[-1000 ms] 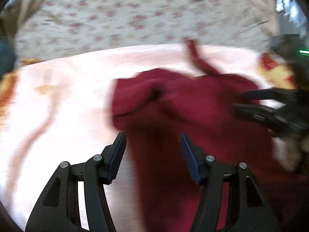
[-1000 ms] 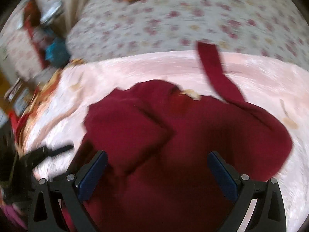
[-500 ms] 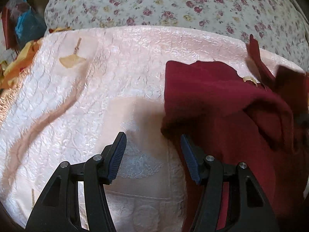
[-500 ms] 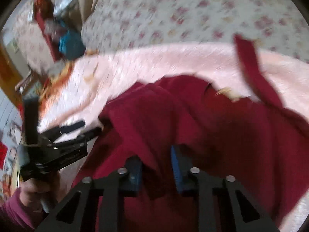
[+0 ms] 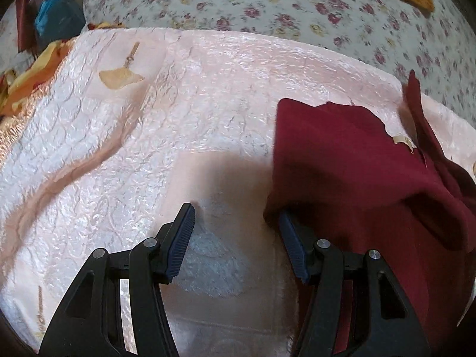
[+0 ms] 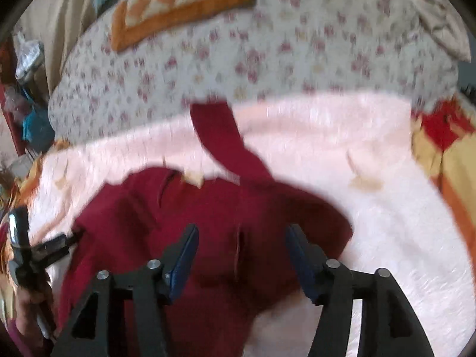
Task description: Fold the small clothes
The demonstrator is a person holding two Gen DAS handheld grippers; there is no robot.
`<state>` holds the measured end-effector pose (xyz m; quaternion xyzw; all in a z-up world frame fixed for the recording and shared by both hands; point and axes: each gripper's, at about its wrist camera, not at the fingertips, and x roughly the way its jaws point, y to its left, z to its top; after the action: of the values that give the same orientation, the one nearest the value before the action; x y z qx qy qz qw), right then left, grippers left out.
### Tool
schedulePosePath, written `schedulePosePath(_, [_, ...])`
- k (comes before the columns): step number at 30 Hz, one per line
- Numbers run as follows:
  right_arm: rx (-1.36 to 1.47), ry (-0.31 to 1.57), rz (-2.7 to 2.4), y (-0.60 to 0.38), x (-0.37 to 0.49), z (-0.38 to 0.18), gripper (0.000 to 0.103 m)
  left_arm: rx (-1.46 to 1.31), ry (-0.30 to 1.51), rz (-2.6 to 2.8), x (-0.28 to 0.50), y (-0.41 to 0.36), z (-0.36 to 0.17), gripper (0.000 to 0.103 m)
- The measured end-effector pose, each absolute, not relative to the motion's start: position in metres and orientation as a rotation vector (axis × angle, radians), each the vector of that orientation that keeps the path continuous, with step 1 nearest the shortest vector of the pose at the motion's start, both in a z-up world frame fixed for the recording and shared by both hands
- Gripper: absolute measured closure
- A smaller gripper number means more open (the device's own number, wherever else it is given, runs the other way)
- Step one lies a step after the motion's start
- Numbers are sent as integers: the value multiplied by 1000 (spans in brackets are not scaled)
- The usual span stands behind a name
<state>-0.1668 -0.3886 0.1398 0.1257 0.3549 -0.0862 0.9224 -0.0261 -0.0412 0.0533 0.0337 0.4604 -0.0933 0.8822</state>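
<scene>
Dark red knitted garment (image 5: 351, 160) lies rumpled on the pale pink quilted bedspread (image 5: 178, 113), one long strap trailing toward the floral sheet (image 5: 267, 3), its near hem cut off by both views. The left gripper (image 5: 235, 238) stands half open over bare bedspread, one finger against the garment's edge, pinching nothing. The right gripper (image 6: 241, 253), blurred, is opening above the garment with nothing clamped.

A shiny pale pink quilted bedspread (image 5: 184, 113) covers the near surface, with a tan fan-shaped motif (image 5: 120, 76) stitched on it. Behind it lies a white floral sheet (image 5: 267, 3) with an orange patterned cloth (image 6: 178, 3) on top. A yellow-orange-red fabric (image 6: 446, 148) sits at the edges
</scene>
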Motion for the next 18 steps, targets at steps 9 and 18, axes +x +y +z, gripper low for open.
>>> schedulePosePath(9, [35, 904, 406, -239, 1, 119, 35, 4, 956, -209, -20, -24, 46, 44])
schedulePosePath(18, [-137, 1105, 495, -171, 110, 33, 69, -51, 969, -250, -15, -14, 47, 43])
